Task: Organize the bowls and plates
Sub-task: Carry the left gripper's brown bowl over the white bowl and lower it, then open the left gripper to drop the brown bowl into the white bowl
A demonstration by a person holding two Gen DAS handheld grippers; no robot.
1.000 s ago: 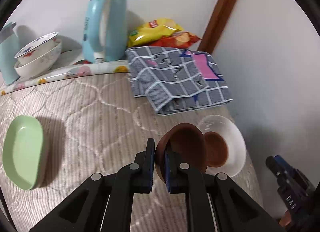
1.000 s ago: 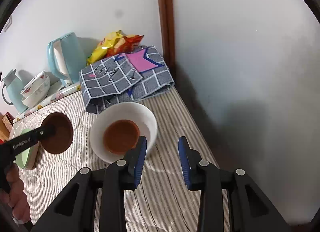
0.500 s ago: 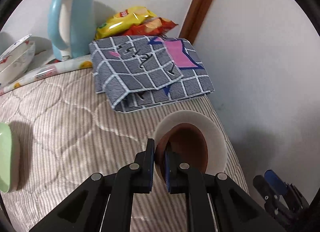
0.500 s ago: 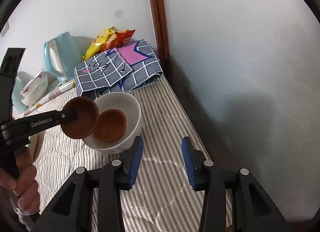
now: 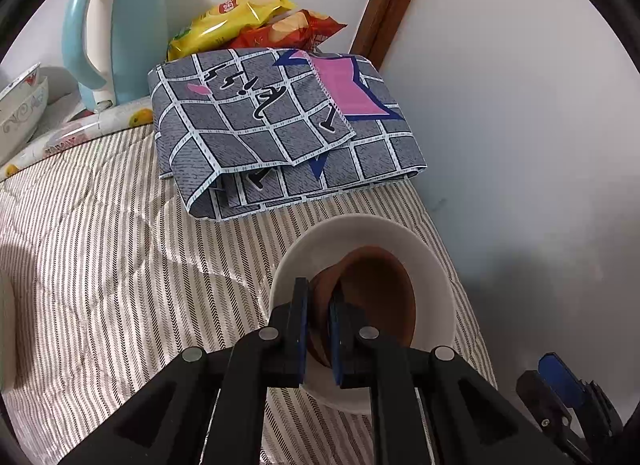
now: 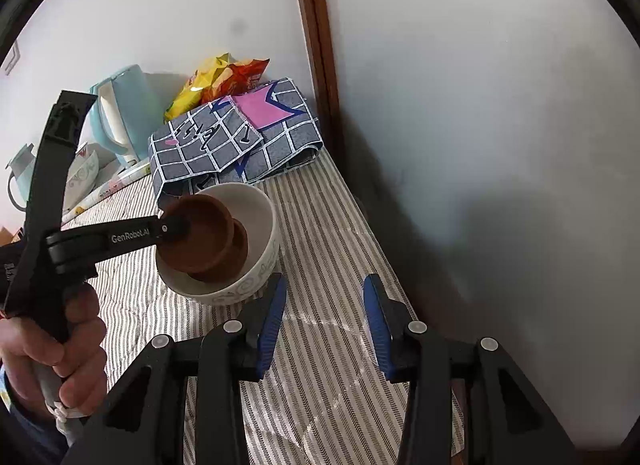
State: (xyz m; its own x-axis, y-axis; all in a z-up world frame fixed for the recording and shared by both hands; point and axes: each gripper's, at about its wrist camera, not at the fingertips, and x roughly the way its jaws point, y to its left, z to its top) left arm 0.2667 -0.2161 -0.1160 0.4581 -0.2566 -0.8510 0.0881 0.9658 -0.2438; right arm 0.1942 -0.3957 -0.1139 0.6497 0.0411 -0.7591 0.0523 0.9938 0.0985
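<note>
My left gripper is shut on the rim of a small brown bowl and holds it tilted inside a white bowl on the striped bed cover. In the right wrist view the held brown bowl sits over a second brown bowl that lies in the white bowl, and the left gripper reaches in from the left. My right gripper is open and empty, just right of the white bowl.
A folded grey checked cloth lies behind the bowl. Snack bags, a light blue kettle and stacked patterned bowls stand at the back. The white wall is close on the right.
My left gripper has carried the brown bowl to the right and lowered it into the white bowl, over the other brown bowl. My right gripper has stayed open beside the white bowl.
</note>
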